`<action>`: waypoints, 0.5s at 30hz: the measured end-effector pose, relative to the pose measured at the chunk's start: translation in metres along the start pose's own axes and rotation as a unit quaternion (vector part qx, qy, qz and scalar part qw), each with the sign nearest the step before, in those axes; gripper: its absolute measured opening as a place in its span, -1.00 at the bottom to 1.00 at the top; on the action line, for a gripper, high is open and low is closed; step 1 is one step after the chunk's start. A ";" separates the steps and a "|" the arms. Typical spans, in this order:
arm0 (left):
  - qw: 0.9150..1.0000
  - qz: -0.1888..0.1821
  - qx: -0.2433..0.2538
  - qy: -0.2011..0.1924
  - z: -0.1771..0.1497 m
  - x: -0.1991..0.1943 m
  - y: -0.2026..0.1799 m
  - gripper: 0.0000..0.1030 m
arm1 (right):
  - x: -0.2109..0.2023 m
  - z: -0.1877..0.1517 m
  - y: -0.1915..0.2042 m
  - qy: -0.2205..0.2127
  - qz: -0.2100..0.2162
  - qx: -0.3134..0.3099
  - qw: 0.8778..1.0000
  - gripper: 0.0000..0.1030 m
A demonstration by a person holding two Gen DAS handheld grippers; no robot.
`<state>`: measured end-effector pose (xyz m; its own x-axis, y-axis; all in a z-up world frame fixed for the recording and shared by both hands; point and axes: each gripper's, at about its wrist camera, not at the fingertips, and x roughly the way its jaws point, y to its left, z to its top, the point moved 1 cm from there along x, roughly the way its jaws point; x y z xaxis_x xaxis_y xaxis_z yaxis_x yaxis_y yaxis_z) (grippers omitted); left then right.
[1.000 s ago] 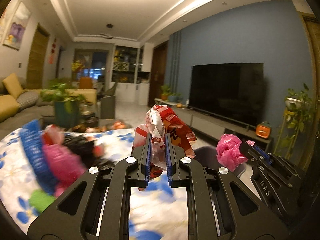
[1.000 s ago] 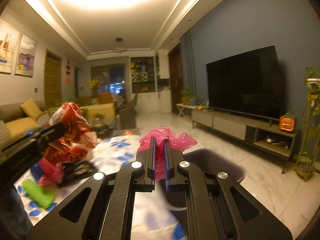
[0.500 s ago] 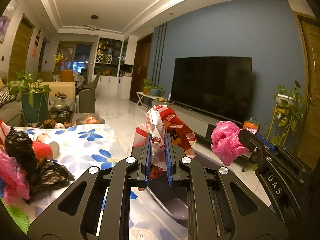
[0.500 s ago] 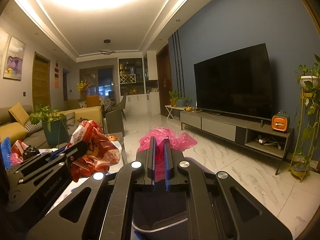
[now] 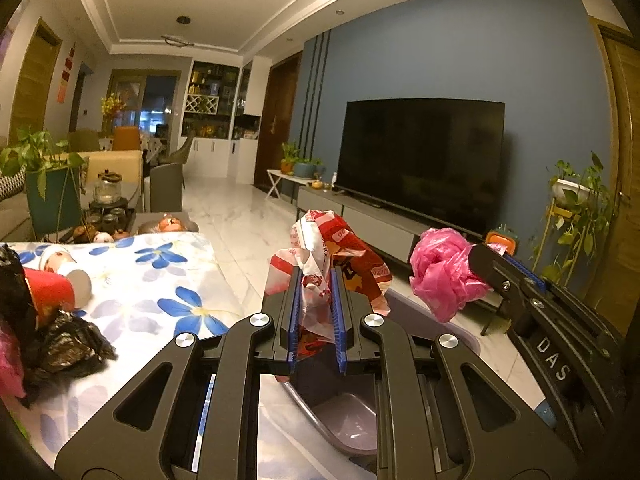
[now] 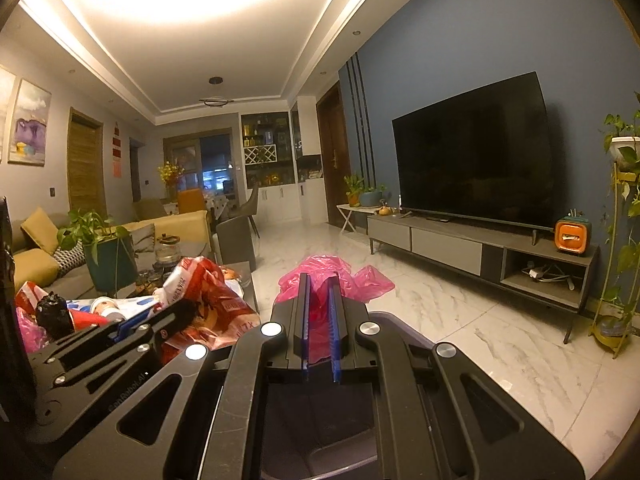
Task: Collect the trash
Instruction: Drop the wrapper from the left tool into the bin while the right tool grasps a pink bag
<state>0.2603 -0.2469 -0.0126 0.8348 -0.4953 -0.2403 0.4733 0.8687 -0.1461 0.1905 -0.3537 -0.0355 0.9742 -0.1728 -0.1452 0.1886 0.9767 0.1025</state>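
Note:
My left gripper is shut on a crumpled red and white snack wrapper, held above a grey-purple trash bin beside the table. My right gripper is shut on a crumpled pink plastic bag, also over the bin. In the left wrist view the right gripper shows at the right with the pink bag. The right wrist view shows the left gripper and wrapper at the left. More trash lies on the flowered tablecloth: a red cup and black bags.
A TV on a low grey console lines the blue wall at right. Plant stand at far right. A sofa, potted plant and tea set sit beyond the table. Marble floor lies between.
Both grippers swung right from over the table to above the bin, each still holding its trash. The table's trash pile has slid to the left edge of view.

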 end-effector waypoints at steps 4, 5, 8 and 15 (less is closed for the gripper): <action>1.000 -0.007 -0.005 0.005 -0.002 0.006 -0.001 -0.74 | 0.003 0.002 0.002 0.003 0.000 0.001 1.000 -0.82; 1.000 -0.010 -0.006 0.006 -0.003 0.007 0.000 -0.74 | 0.004 0.001 0.002 0.003 -0.001 0.002 1.000 -0.80; 1.000 -0.014 -0.001 0.011 -0.005 0.012 0.000 -0.72 | 0.006 0.002 0.003 0.002 -0.001 0.003 1.000 -0.55; 0.999 -0.027 0.005 0.029 -0.016 0.024 0.001 -0.40 | 0.005 0.000 -0.004 0.001 -0.015 0.025 1.000 -0.07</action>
<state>0.2761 -0.2582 -0.0339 0.7902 -0.5408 -0.2883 0.5204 0.8406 -0.1502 0.1943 -0.3586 -0.0364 0.9679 -0.2009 -0.1510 0.2230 0.9635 0.1480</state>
